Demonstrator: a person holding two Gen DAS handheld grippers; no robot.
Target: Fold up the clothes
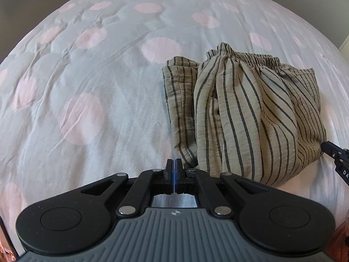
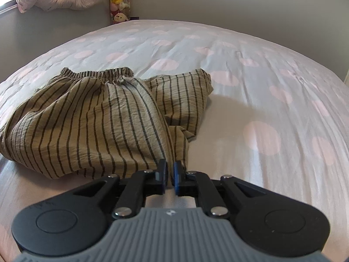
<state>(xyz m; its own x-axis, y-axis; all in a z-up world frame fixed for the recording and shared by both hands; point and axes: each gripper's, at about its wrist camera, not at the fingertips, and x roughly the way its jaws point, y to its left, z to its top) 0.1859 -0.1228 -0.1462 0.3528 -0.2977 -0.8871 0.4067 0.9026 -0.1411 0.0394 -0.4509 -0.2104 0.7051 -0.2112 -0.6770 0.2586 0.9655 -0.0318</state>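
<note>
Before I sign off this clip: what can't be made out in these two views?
- Right tool, right wrist view: whether its pads pinch the striped trousers' edge; fabric fills the narrow gap.
- Right tool in left wrist view: cut off by the right edge.
- Trousers' underside and inner folds: hidden by the top layer, both views.
- Plush toys, right wrist view: too small to identify.

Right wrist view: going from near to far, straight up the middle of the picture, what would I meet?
Right gripper → striped trousers → their elastic waistband → pink-dotted bedsheet → grey wall.
</note>
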